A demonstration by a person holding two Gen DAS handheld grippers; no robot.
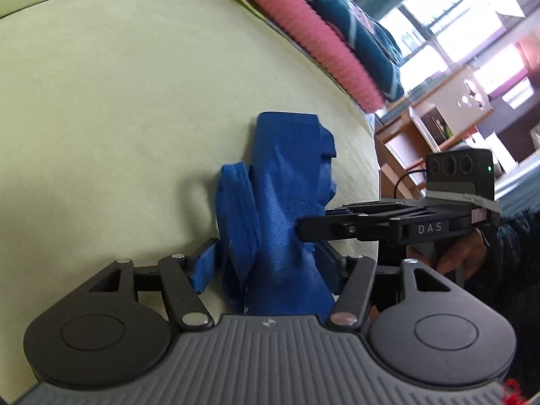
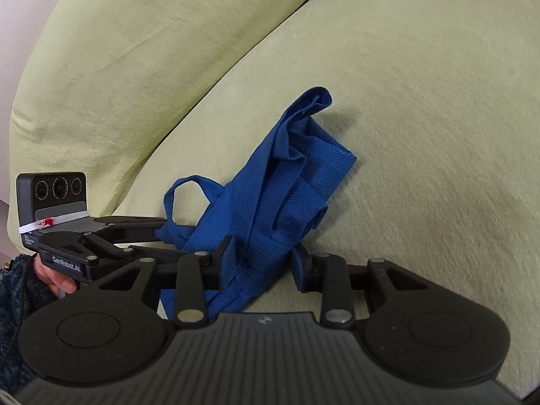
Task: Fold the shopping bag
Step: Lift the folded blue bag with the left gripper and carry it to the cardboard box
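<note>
Lying bunched on a pale green upholstered sofa cushion (image 2: 422, 108), a blue woven fabric shopping bag (image 2: 287, 182) is flanked by both tools. The left tool (image 1: 266, 263) is seen spread wide around the bag's lower end, not clamped. The right tool (image 2: 263, 256) is likewise parted, its fingers (image 2: 226, 256) beside the bag's straps (image 2: 189, 199)

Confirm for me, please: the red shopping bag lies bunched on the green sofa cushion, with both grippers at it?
Not quite: the shopping bag is blue, not red, as both wrist views show. It does lie bunched on the green sofa cushion, with the left gripper and right gripper at it.
</note>
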